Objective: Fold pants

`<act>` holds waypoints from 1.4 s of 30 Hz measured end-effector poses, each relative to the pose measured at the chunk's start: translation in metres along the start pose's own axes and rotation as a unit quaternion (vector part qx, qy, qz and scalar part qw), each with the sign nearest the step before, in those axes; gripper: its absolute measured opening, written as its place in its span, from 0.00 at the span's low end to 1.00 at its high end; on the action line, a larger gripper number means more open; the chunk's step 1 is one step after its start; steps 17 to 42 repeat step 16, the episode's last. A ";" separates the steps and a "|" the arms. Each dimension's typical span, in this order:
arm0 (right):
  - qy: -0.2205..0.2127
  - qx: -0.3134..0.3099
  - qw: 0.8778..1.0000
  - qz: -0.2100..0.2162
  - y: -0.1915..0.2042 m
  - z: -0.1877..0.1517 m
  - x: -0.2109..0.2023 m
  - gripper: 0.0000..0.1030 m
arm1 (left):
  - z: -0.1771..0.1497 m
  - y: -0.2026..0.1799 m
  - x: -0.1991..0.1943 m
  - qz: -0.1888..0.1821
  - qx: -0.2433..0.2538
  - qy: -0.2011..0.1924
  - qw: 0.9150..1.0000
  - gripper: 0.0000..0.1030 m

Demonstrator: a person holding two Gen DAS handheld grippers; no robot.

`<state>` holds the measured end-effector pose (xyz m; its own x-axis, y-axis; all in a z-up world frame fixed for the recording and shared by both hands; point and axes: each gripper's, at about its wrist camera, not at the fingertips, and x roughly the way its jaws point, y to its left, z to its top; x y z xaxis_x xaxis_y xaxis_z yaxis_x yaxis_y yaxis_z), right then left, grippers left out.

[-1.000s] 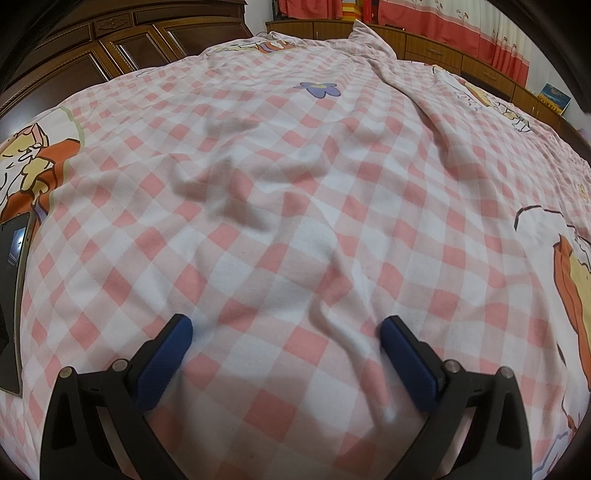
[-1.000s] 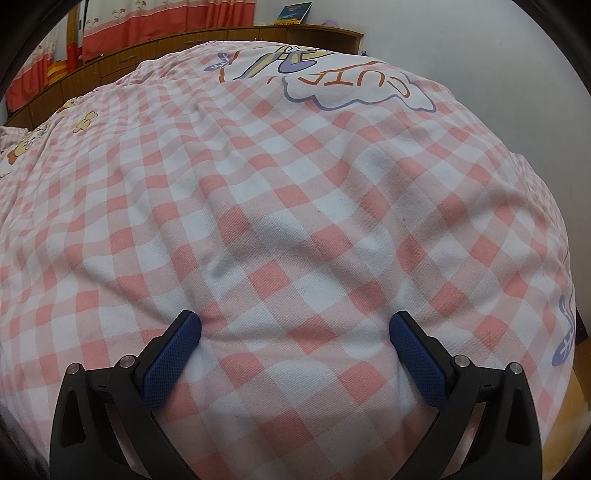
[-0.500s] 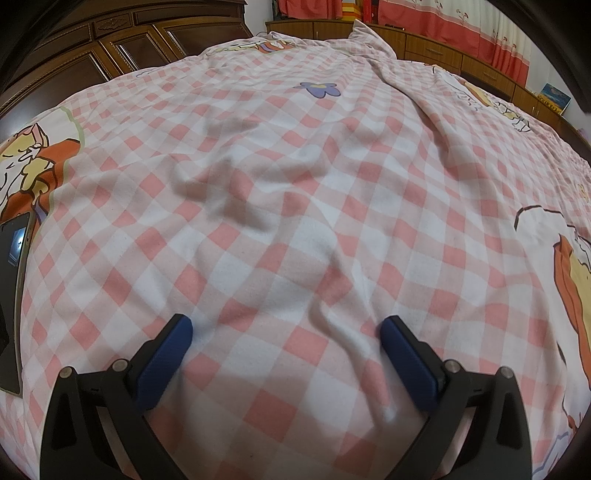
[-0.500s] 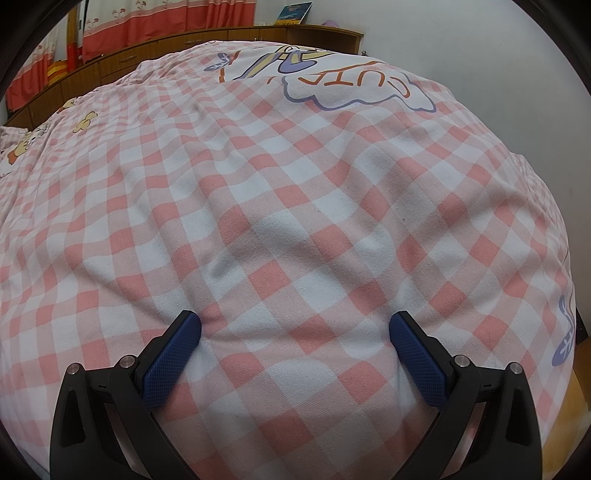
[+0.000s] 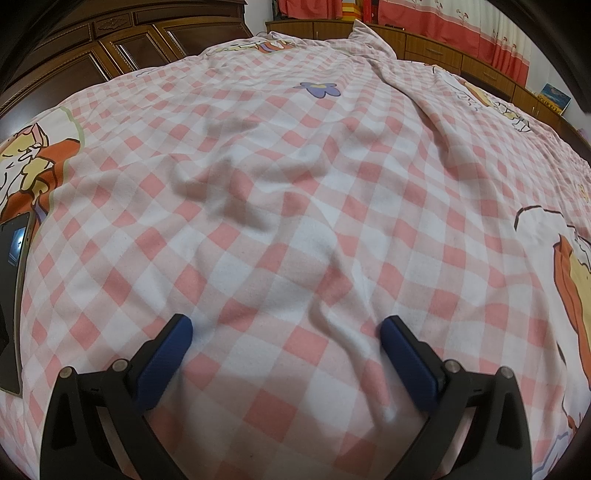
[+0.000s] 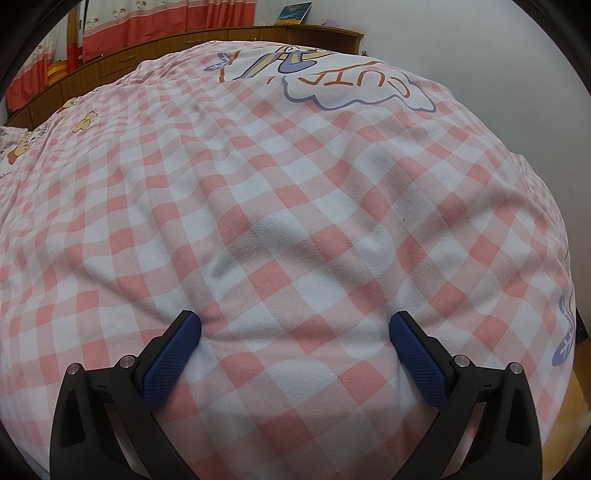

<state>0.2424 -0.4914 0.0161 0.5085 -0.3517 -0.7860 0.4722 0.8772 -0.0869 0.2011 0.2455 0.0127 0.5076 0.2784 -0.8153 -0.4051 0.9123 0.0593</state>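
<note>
No pants show in either view. My left gripper (image 5: 286,328) is open and empty, its blue-padded fingers spread just above the pink and white checked bedsheet (image 5: 295,166), which is wrinkled between them. My right gripper (image 6: 295,325) is open and empty too, low over the same sheet (image 6: 295,206) near the bed's right side.
A dark tablet (image 5: 13,288) lies at the bed's left edge. A dark wooden wardrobe (image 5: 129,44) stands behind on the left. Wooden cabinets (image 5: 443,55) and red curtains (image 6: 147,22) line the far side. A white wall (image 6: 498,74) and wood floor (image 6: 578,398) border the bed's right edge.
</note>
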 end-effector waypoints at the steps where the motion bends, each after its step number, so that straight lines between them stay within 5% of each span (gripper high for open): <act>1: 0.000 0.000 1.000 0.000 0.000 0.000 0.000 1.00 | 0.000 0.000 0.000 0.001 0.001 0.000 1.000 1.00; 9: 0.000 0.000 1.000 0.000 0.000 0.000 0.001 1.00 | 0.002 -0.004 -0.001 0.003 -0.005 0.009 1.000 1.00; 16: 0.000 0.000 1.000 0.000 0.001 0.001 0.001 1.00 | -0.034 -0.041 -0.039 0.021 0.021 -0.025 0.999 1.00; 42: 0.000 0.000 1.000 0.000 0.001 0.001 0.001 1.00 | -0.034 -0.041 -0.039 0.021 0.021 -0.025 0.999 1.00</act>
